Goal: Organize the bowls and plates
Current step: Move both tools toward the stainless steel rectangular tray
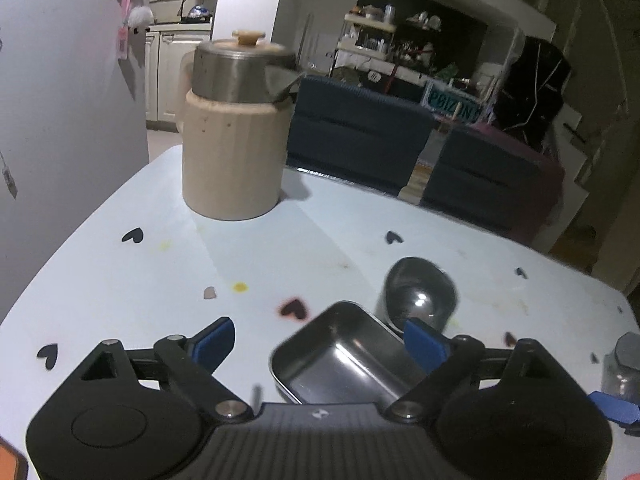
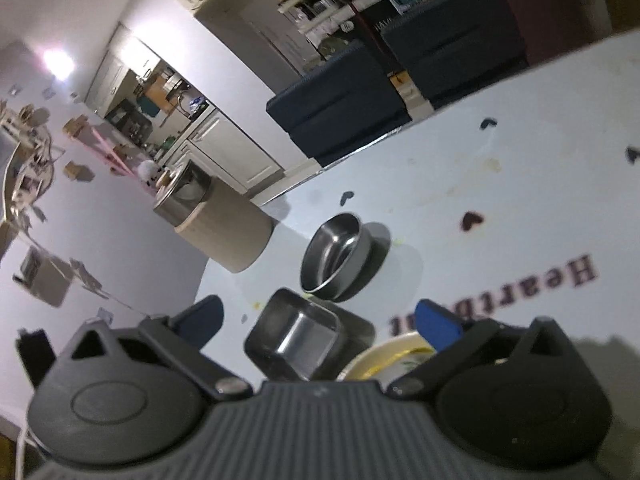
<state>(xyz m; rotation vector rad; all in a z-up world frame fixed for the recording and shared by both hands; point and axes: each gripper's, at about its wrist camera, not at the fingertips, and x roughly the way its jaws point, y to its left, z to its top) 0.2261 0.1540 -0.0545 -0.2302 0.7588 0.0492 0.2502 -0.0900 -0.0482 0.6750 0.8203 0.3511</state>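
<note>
Overall, the pale blue table, printed with dark hearts and spotted with yellow stains, carried a rectangular steel tray, a round steel bowl just beyond it, and a beige canister with steel lid. Dark blue chairs stood behind. Left gripper and right gripper hovered, jaws wide, holding nothing.

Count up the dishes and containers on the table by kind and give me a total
Rectangular steel trays: 1
Round steel bowls: 1
White plates with a gold rim: 1, only partly in view
Beige jugs with a steel lid: 1
Small steel-topped jars at the edge of the left wrist view: 1
Total: 5
</note>
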